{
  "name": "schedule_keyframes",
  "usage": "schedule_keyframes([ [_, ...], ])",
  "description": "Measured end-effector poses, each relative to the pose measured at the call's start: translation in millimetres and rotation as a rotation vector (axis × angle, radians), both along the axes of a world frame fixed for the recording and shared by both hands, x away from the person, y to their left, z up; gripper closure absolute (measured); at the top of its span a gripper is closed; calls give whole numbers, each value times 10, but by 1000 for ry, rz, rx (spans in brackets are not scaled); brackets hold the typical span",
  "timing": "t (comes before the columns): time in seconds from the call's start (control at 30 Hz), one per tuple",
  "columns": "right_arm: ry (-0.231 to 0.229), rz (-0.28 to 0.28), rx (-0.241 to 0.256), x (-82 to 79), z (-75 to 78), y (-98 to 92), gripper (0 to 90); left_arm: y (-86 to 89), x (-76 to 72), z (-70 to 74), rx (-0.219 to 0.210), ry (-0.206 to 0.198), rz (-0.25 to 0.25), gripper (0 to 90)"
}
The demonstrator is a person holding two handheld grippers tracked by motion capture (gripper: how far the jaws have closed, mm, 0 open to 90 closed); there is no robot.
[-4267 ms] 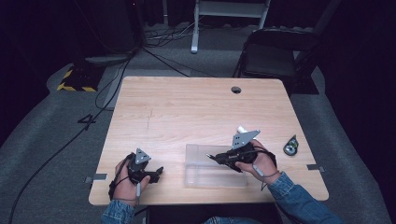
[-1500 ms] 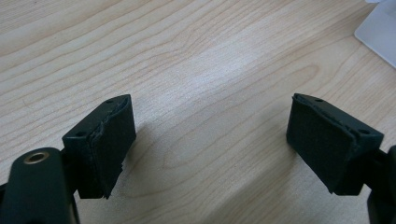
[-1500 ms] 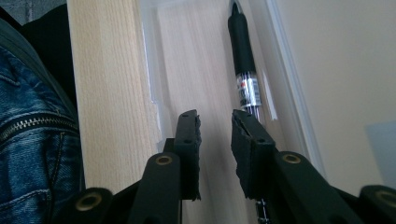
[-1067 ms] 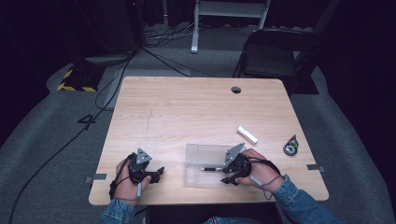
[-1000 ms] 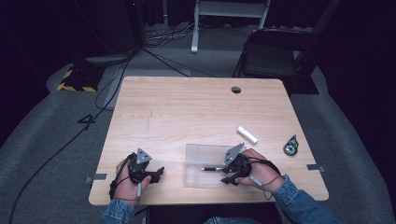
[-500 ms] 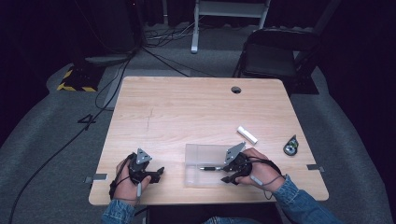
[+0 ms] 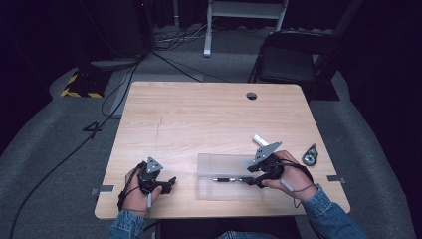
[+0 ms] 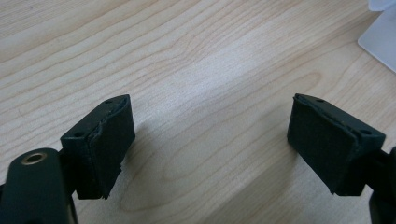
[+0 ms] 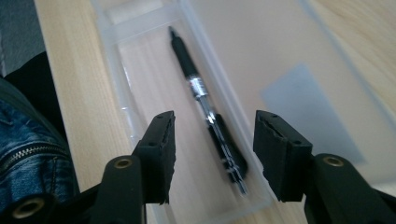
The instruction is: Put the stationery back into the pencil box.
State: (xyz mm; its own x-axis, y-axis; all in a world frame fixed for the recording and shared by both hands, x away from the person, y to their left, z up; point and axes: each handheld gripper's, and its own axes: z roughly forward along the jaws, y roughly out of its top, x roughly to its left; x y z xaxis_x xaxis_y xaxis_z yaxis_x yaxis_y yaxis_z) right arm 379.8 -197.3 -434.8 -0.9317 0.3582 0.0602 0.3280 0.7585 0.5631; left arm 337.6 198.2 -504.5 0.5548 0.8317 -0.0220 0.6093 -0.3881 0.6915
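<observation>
A: Pen (image 9: 210, 112) — where does it sit for you?

B: It lies flat inside the clear plastic case (image 7: 206, 186), along the near half, tip pointing toward your left. In your right gripper view it runs lengthwise down the tray, between the two jaws but not touched by them.

A: Start at my left, then.

B: Your left gripper (image 7: 166, 185) rests near the table's front edge, well apart from the case. Its jaws are spread wide with only bare wood (image 8: 196, 70) between them; a corner of the case shows at the far right of that view.

A: And the middle?

B: The case sits on the wooden table (image 7: 199, 114), near the front edge, lid folded open.

A: My right?

B: Your right gripper (image 7: 249, 180) is at the case's right end, jaws parted either side of the pen's clip end, gripping nothing. Beyond your hand lies a small white cylinder (image 7: 259, 139), and farther right a small dark round object (image 7: 310, 157) near the table edge.
</observation>
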Motion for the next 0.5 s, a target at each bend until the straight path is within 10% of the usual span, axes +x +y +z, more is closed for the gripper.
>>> schedule_keyframes([
  [0.5,-58,-305,63,140,199,-749,448,-43,153,2,11,4,-19,114],
])
